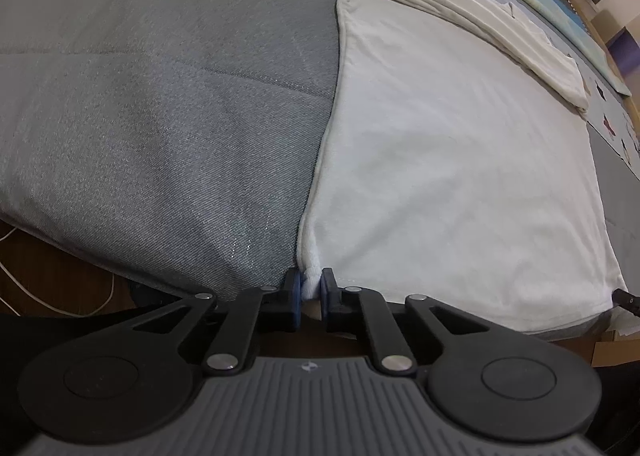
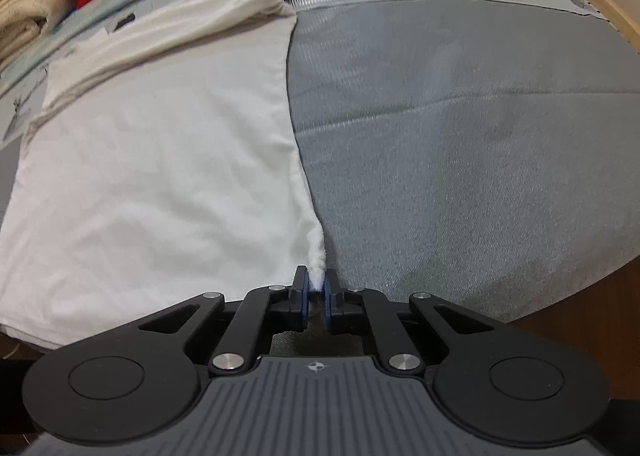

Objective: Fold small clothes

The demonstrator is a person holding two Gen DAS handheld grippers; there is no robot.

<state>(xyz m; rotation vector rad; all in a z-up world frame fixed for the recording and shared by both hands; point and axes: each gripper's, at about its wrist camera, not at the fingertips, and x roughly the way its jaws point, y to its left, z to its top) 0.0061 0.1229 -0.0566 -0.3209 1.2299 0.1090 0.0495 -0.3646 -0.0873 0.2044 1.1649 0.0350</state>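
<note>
My left gripper [image 1: 311, 288] and right gripper [image 2: 317, 290] each pinch a near corner of the white garment [image 1: 452, 160], which lies flat on the grey mattress [image 1: 160, 116], sleeves folded in toward 12 o'clock. I'd lift both corners level and carry them forward together. I see no containers; the blurred pile [image 2: 28, 16] at 10 o'clock may be folded clothes.

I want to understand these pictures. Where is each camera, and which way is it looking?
Left wrist: sits on the left gripper, looks forward across the white shirt on the grey mat; gripper shows.
Right wrist: sits on the right gripper, looks forward along the shirt's other side; gripper shows.
Shared: shirt and mat.
</note>
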